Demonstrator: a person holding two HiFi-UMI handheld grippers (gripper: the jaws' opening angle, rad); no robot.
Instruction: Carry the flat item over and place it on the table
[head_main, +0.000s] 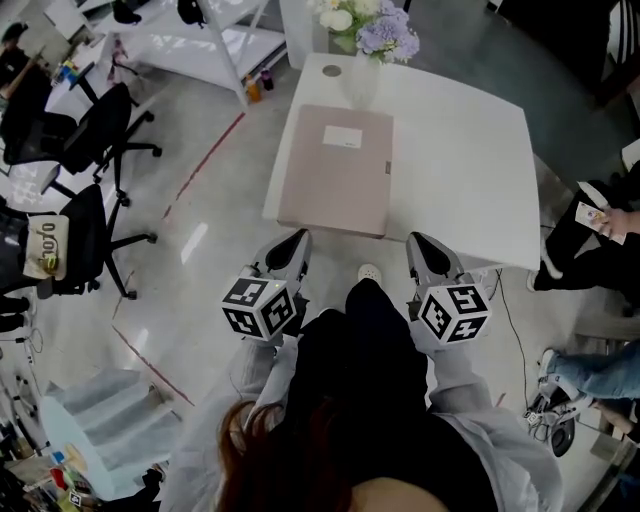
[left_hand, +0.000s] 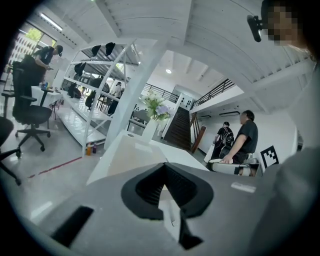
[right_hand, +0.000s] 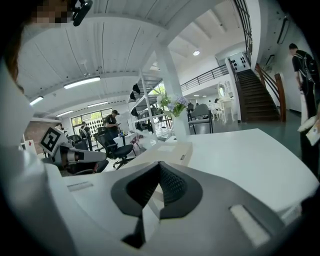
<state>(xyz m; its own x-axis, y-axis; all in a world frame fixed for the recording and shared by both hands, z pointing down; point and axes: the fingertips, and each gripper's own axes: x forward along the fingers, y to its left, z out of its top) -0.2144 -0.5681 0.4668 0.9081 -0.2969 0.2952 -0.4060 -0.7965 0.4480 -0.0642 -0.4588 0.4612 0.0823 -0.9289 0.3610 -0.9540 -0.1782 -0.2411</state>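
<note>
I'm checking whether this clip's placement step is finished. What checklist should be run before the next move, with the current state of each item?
1. Flat folder lies flat on the table: ok.
2. Left gripper jaws together, nothing between them: ok.
3. Right gripper jaws together, nothing between them: ok.
4. Both grippers apart from the folder, on the person's side of the table's near edge: ok.
5. Folder fully supported: cannot tell; its near edge lies right at the table's near edge.
6. Vase of flowers upright beyond the folder's far edge: ok.
</note>
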